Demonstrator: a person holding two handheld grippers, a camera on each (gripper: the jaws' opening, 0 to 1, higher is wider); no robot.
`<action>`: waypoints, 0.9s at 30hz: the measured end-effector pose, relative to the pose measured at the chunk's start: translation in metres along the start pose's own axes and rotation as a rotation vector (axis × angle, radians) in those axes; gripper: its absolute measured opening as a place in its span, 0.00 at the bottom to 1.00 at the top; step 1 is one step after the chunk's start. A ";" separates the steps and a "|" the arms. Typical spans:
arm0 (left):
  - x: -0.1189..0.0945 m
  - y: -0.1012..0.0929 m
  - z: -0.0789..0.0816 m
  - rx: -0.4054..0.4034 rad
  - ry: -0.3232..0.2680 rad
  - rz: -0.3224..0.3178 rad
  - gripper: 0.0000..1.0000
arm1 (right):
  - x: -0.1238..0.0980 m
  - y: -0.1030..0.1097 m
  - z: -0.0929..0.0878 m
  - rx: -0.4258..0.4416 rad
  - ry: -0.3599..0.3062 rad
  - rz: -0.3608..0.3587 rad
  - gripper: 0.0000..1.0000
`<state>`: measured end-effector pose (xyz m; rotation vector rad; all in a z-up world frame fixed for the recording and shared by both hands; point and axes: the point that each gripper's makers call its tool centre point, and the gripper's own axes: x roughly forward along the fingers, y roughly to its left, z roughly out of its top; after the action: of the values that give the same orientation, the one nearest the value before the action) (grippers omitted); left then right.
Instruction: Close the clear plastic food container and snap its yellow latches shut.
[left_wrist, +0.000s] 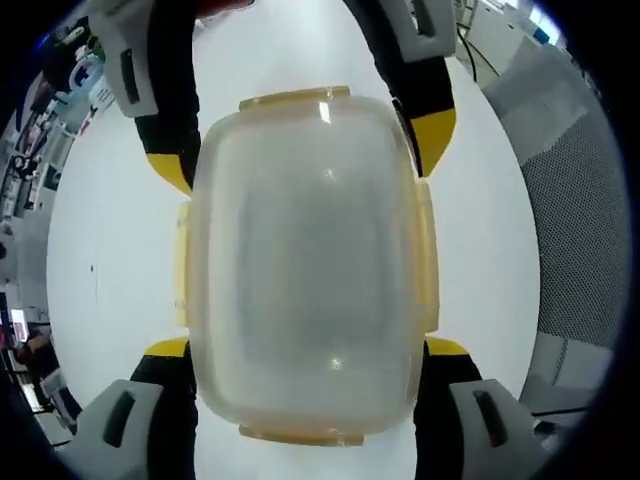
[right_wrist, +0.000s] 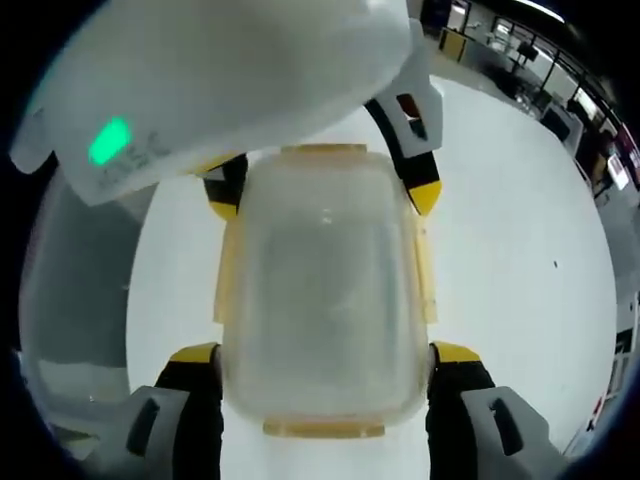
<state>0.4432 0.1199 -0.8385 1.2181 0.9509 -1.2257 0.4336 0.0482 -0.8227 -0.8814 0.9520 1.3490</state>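
With both grippers (left_wrist: 305, 350) (right_wrist: 325, 355) closed on the container (left_wrist: 310, 260), grip lightly (thin, slick plastic) and press its yellow latches (left_wrist: 430, 260).

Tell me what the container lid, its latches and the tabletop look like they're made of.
Container lid: frosted translucent plastic, with small glossy highlights. Latches: translucent yellow plastic, same sheen. Tabletop: smooth plain white, probably laminate or painted board; can't tell which.
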 end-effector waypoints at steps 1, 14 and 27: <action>0.000 0.000 0.000 -0.001 0.001 -0.001 0.91 | 0.000 0.000 0.000 0.002 0.000 0.001 0.83; -0.017 0.003 0.000 -0.020 -0.019 0.012 0.88 | -0.017 -0.005 0.001 0.048 -0.030 -0.018 0.81; -0.035 0.011 0.010 -0.160 -0.144 0.030 0.87 | -0.036 -0.006 0.011 0.100 -0.115 -0.052 0.78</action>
<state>0.4483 0.1149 -0.8016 1.0016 0.9035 -1.1740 0.4406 0.0444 -0.7858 -0.7396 0.8937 1.2831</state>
